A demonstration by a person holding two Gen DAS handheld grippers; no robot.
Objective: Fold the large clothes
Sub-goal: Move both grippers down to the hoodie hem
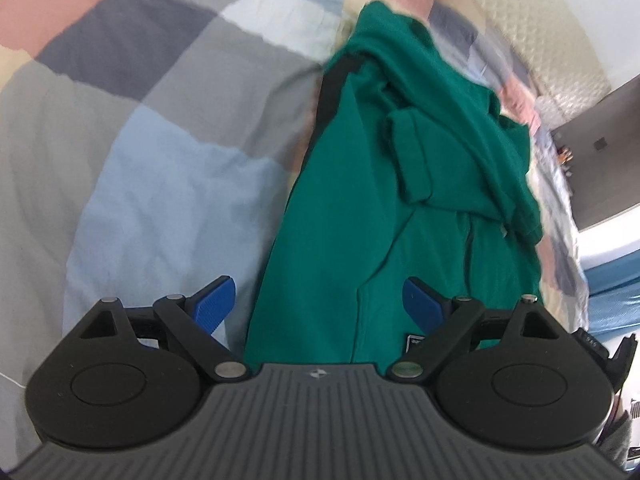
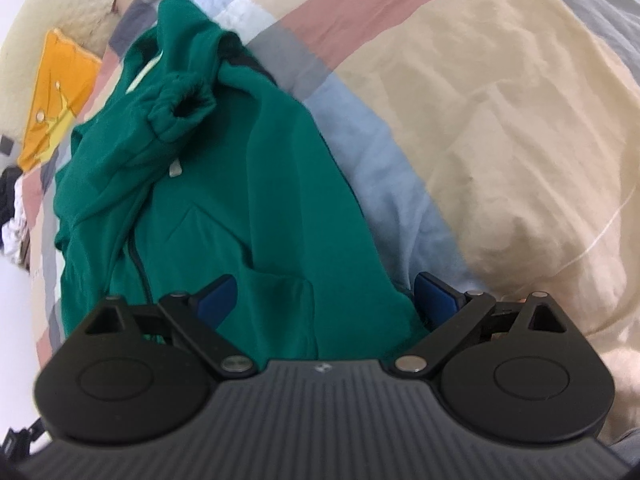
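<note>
A green hooded sweatshirt (image 1: 360, 208) lies lengthwise on a patchwork bedspread (image 1: 120, 140), its sleeves folded in over the body and a cuff (image 1: 408, 156) resting on top. My left gripper (image 1: 320, 304) is open above the garment's near hem, and its blue pads hold nothing. In the right wrist view the same sweatshirt (image 2: 224, 200) shows a bunched cuff (image 2: 184, 108) near the hood. My right gripper (image 2: 326, 300) is open too, with the near hem lying between its spread fingers, and no grip can be seen.
The bedspread (image 2: 500, 120) extends wide on both sides of the garment. An orange cloth (image 2: 56, 92) lies near the cream headboard (image 2: 60, 8). A grey cabinet (image 1: 600, 152) stands past the bed's right edge. Dark and white clothing (image 2: 12, 208) sits at the far left edge.
</note>
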